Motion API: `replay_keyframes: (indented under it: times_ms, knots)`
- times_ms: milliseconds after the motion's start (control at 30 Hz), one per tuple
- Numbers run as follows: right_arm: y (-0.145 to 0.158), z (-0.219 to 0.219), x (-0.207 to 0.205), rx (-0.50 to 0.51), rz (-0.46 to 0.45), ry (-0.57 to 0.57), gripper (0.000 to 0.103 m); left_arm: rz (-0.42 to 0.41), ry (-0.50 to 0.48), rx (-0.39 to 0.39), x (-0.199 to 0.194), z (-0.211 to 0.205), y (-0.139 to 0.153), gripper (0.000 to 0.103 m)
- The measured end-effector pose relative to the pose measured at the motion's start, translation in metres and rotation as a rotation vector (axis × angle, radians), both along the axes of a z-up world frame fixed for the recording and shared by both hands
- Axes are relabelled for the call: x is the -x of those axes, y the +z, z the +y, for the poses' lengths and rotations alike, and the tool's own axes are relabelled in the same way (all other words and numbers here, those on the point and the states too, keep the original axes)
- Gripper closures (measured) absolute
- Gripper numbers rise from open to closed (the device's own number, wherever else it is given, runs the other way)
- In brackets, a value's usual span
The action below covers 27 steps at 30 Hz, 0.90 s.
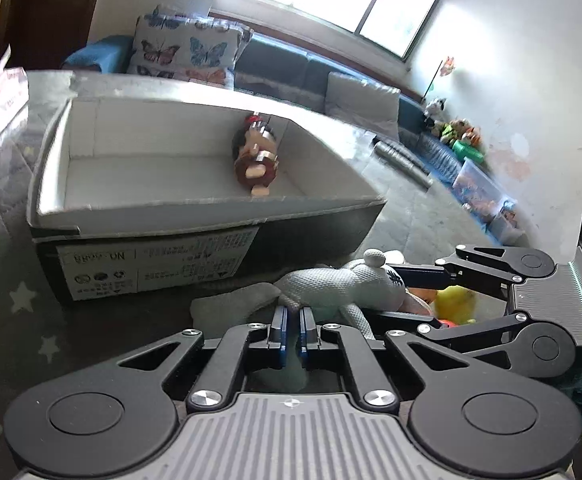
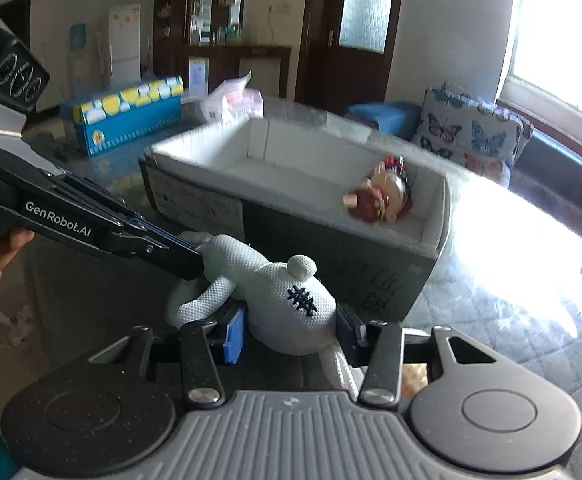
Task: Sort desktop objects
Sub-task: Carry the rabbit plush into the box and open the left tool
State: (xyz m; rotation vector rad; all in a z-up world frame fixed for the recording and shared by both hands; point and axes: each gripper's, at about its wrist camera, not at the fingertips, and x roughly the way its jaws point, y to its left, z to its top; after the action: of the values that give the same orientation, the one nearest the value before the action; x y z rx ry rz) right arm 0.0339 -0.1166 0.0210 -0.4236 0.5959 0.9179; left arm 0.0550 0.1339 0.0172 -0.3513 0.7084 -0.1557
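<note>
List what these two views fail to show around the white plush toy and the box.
- Left wrist view: the yellow toy is mostly hidden behind the right gripper.
- Left wrist view: the left gripper covers its grip on the white plush toy.
- Right wrist view: the doll in the box is motion-blurred.

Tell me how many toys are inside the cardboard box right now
1. A wooden doll figure lies at the right end of the open box. The white plush toy is outside it, held by both tools; nothing else shows inside.
</note>
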Motion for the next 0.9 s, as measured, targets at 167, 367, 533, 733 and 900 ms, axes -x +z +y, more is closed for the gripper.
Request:
replay_keyframes:
  times_ms: [167, 367, 533, 733, 900]
  knots:
    - [0.03, 0.001, 0.003, -0.062, -0.063, -0.003, 0.056, -0.091, 0.023, -0.009, 0.004, 0.005, 0.032, 0.096]
    - [0.051, 0.026, -0.02, -0.111, -0.093, -0.018, 0.056, -0.15, 0.08, -0.019, -0.022, 0.024, 0.057, 0.096]
    - [0.046, 0.061, -0.049, -0.095, -0.048, -0.028, 0.056, -0.109, 0.117, 0.0, -0.05, 0.045, 0.049, 0.096]
    - [0.022, 0.09, -0.084, -0.042, 0.065, -0.039, 0.056, -0.026, 0.154, 0.037, -0.079, 0.068, 0.027, 0.096]
    - [0.002, 0.103, -0.103, 0.014, 0.143, -0.031, 0.054, 0.042, 0.185, 0.068, -0.104, 0.088, 0.009, 0.096]
